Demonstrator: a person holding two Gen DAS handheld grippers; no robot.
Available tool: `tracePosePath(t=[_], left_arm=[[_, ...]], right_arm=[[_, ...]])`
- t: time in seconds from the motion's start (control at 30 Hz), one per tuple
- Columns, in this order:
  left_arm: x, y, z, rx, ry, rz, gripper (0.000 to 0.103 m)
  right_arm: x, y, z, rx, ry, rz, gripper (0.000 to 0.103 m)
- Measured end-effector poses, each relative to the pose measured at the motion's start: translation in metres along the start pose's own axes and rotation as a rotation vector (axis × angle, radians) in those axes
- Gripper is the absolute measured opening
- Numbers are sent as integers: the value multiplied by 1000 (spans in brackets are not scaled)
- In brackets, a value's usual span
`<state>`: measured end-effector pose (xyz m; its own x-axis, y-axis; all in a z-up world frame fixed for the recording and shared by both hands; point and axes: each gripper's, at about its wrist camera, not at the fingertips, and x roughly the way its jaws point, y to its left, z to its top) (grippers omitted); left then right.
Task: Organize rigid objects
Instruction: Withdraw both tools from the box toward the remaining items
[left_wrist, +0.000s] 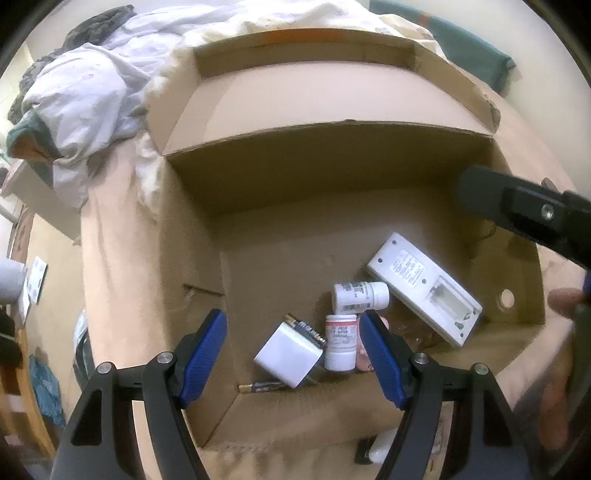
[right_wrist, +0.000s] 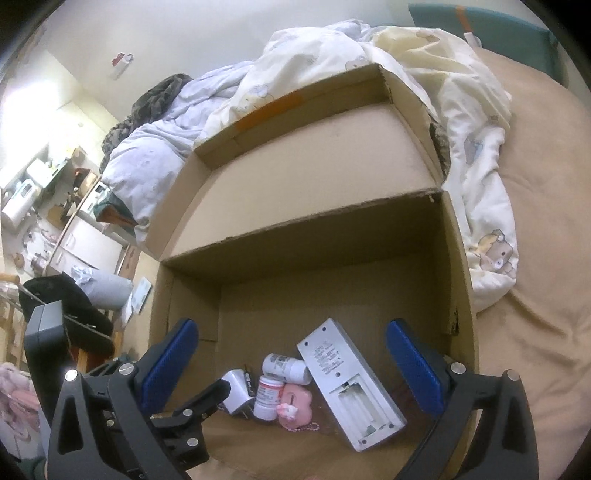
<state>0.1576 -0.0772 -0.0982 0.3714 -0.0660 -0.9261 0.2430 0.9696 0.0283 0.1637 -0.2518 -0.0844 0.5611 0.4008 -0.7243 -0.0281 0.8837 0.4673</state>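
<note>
Cardboard box (left_wrist: 369, 177) sits open on the bed, lid flap folded back against the bedding (right_wrist: 476, 155); your left gripper (left_wrist: 293, 354) hangs over it, jaws partly spread, gripping nothing; your right gripper (right_wrist: 291, 363) has jaws at full width, also empty; inside at the near wall: white remote (right_wrist: 349, 384) face down with its battery bay open, two pill bottles (left_wrist: 341, 347), white charger plug (left_wrist: 290, 352), AA batteries (left_wrist: 304, 328), pink charm (right_wrist: 295, 404).

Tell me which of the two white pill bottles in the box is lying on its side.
The far bottle, touching the remote, lies sideways. The red-labelled bottle nearer the camera stands upright.
</note>
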Motion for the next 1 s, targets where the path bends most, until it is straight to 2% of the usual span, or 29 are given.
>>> tracePosePath(t=[0.17, 0.37, 0.53, 0.77, 1.0], left_arm=[[-13, 10, 0, -39, 4, 19, 72], [-37, 22, -10, -82, -26, 53, 72], [-54, 28, -25, -109, -27, 45, 72], [-73, 37, -49, -163, -46, 33, 72], [-79, 32, -72, -166, -49, 16, 72]], right_arm=[[-14, 6, 0, -27, -63, -1, 103], [-32, 5, -9, -29, -80, 11, 103], [-46, 11, -16, -43, -96, 22, 103], [-56, 10, -40, 32, -61, 100, 103], [-68, 25, -62, -26, -39, 80, 103]])
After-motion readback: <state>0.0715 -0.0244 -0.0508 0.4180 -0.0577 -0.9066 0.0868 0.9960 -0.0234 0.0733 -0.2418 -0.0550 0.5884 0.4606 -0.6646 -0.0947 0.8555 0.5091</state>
